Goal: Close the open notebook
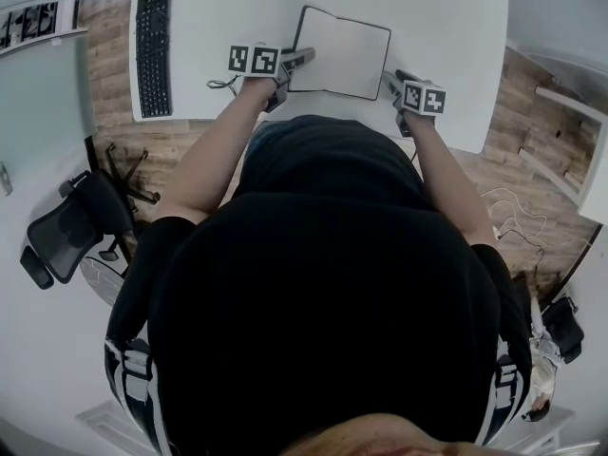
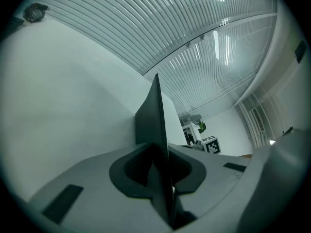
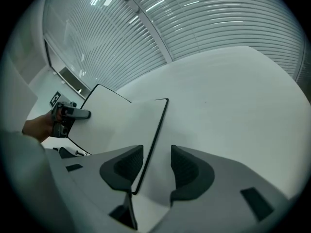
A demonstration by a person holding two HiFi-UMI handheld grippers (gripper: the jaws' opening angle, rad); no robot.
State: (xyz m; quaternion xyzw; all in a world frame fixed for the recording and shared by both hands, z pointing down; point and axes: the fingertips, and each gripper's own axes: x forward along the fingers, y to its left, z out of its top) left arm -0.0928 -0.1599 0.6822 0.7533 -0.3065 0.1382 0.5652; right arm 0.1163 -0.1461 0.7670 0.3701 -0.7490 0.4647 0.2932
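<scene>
An open notebook (image 1: pixel 342 53) with white pages and a dark cover lies on the white desk (image 1: pixel 446 27). My left gripper (image 1: pixel 296 62) is at its left edge. In the left gripper view the jaws (image 2: pixel 163 166) are shut on the dark cover (image 2: pixel 149 120), which stands up edge-on between them. My right gripper (image 1: pixel 391 82) is by the notebook's near right corner. In the right gripper view it (image 3: pixel 151 166) stands open, with the notebook's (image 3: pixel 121 125) dark right edge running between the fingers, which do not press on it. The left gripper (image 3: pixel 73 113) shows at the far side.
A black keyboard (image 1: pixel 152 50) lies on the desk's left part. A black office chair (image 1: pixel 71 231) stands on the floor at the left, and cables (image 1: pixel 508 221) lie on the wooden floor at the right. Slatted blinds (image 3: pixel 160 28) are beyond the desk.
</scene>
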